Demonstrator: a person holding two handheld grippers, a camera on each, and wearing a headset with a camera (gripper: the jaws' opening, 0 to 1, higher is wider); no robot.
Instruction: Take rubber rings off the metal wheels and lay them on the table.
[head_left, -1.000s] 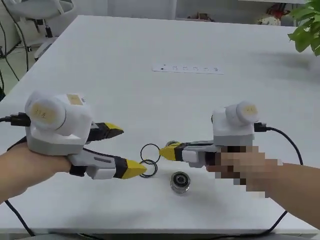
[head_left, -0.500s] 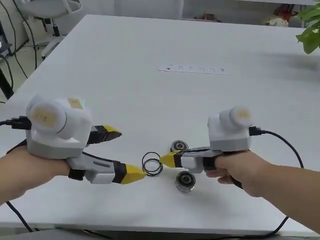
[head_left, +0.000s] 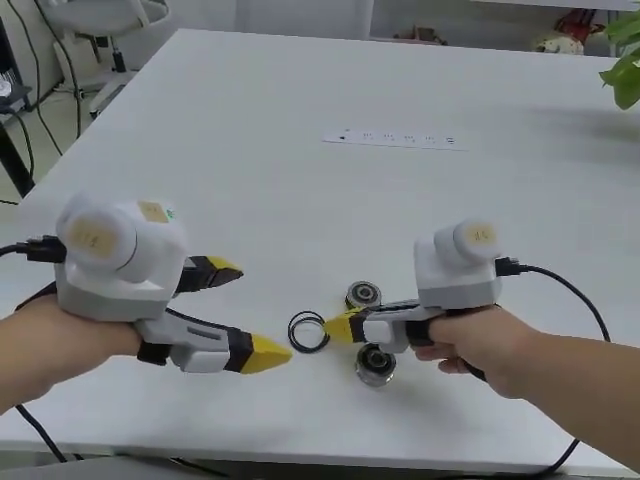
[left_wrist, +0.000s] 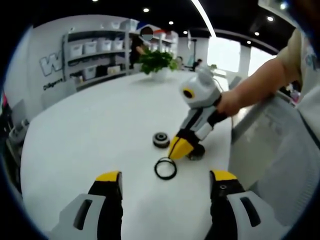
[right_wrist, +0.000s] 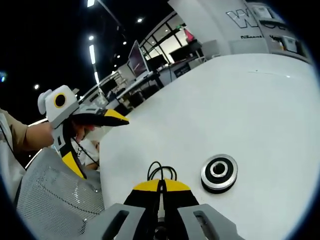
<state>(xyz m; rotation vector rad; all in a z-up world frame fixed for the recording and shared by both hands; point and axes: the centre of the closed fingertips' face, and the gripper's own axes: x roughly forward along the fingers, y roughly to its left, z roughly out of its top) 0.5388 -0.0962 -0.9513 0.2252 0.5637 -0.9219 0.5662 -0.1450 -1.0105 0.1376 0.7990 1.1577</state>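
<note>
Two black rubber rings (head_left: 308, 331) lie overlapped, flat, beside two metal wheels (head_left: 362, 294)

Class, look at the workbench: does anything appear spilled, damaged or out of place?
Nothing stands out: the rubber rings lie flat on the table beside the metal wheels, with nothing broken or spilled.

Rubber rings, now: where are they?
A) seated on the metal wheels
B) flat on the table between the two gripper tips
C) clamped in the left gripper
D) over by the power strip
B: the rubber rings lie flat on the table, between the open left gripper and the shut tip of the right gripper, off the metal wheels.
</note>
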